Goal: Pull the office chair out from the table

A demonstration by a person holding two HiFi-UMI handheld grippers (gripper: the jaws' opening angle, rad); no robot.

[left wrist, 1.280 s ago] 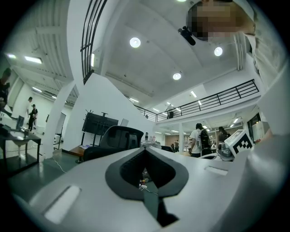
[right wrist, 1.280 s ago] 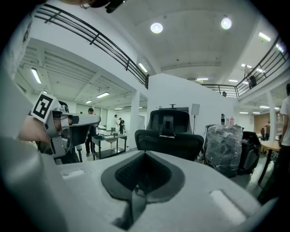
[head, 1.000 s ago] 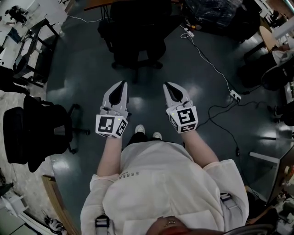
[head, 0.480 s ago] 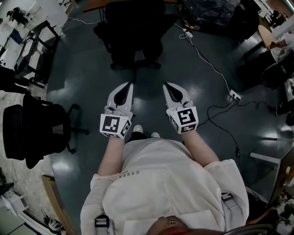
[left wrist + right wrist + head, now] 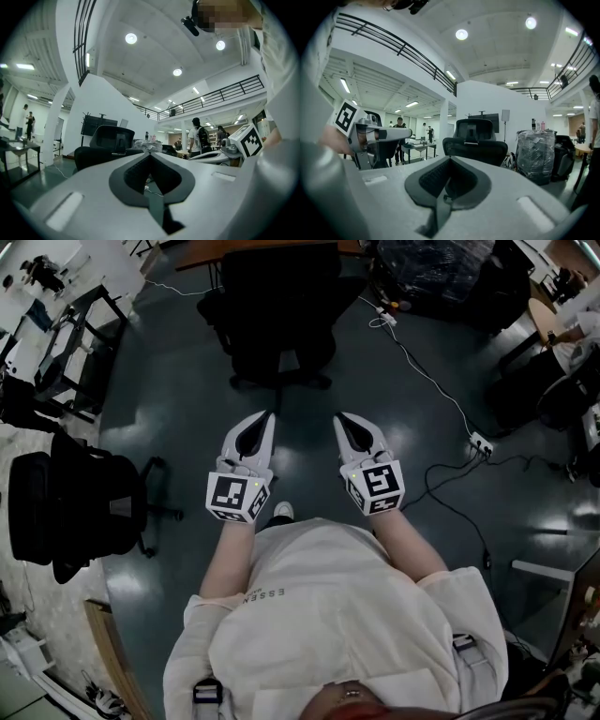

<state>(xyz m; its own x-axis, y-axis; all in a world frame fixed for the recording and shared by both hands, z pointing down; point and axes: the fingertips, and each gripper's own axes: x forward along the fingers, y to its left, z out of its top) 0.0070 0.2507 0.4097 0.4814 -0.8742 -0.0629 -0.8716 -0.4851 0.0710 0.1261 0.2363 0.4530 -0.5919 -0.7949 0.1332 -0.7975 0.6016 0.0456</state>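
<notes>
Left gripper (image 5: 264, 416) is shifted nearer the right gripper (image 5: 340, 418) | both are held closed, empty | office chair (image 5: 277, 306) is faced, untouched.

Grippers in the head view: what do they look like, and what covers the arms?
The left gripper and right gripper are pale grey, tapered shells with dark inner pads. Each carries a white cube with black square markers at its rear. No cables show on them. The person wears a cream short-sleeved shirt.

Dark glossy floor (image 5: 169, 381), white walls (image 5: 487, 98), ceil. spots (image 5: 461, 34)
</notes>
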